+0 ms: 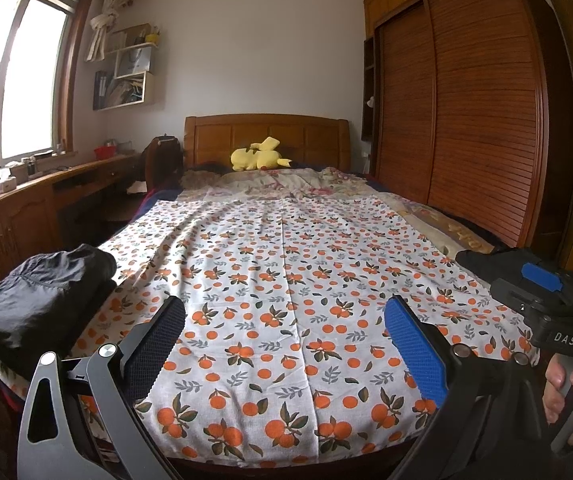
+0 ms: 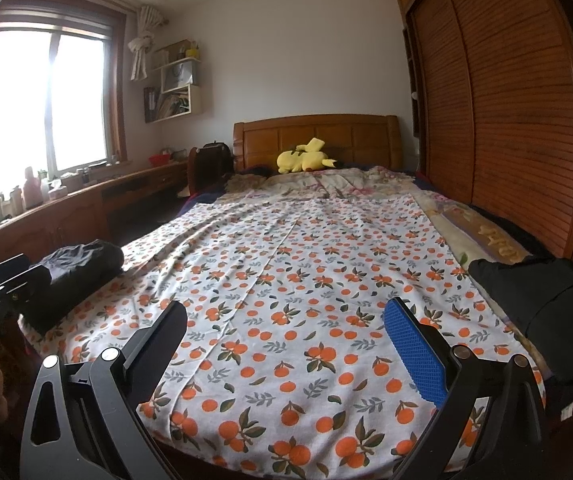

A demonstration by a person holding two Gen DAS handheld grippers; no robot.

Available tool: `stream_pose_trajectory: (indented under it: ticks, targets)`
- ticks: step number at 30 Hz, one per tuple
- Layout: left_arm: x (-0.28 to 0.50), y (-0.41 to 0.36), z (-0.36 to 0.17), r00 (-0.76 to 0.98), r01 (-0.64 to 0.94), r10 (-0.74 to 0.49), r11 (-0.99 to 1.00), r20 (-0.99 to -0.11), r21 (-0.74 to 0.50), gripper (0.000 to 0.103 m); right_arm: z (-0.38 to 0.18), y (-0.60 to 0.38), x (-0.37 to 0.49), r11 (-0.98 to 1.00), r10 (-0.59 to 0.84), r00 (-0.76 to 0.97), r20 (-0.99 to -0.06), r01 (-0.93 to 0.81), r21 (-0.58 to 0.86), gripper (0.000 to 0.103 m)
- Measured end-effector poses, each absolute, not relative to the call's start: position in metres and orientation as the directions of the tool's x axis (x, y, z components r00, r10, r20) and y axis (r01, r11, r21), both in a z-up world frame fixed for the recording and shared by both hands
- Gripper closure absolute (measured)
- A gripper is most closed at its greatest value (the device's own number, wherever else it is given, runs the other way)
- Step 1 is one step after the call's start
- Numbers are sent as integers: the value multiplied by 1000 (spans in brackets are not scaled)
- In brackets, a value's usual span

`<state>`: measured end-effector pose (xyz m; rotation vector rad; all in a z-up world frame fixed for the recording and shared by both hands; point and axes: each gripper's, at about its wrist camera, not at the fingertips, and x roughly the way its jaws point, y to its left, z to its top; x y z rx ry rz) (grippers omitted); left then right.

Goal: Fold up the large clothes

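Observation:
A bundled black garment (image 1: 42,296) lies at the bed's near left corner; it also shows in the right wrist view (image 2: 74,276). A second black garment (image 2: 542,304) lies at the near right edge, partly seen in the left wrist view (image 1: 482,258). My left gripper (image 1: 286,340) is open and empty above the orange-print sheet (image 1: 286,264). My right gripper (image 2: 286,340) is open and empty above the same sheet (image 2: 306,256). The right gripper's body (image 1: 546,304) shows at the right of the left wrist view.
A yellow plush toy (image 1: 258,156) lies by the wooden headboard (image 1: 266,136). A crumpled floral quilt (image 1: 286,184) lies at the head of the bed. A slatted wardrobe (image 1: 466,120) stands on the right. A wooden desk (image 1: 26,204) runs under the window on the left.

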<state>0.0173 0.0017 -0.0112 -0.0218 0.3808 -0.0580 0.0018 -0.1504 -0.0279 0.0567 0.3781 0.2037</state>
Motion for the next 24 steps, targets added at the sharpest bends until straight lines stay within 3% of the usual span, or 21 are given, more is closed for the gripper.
stream_pose_trajectory:
  ticks: [24]
  targets:
    - [17, 3, -11, 928, 49, -57, 998, -369, -30, 3, -28, -152, 1, 978, 208, 909, -361, -187, 93, 8]
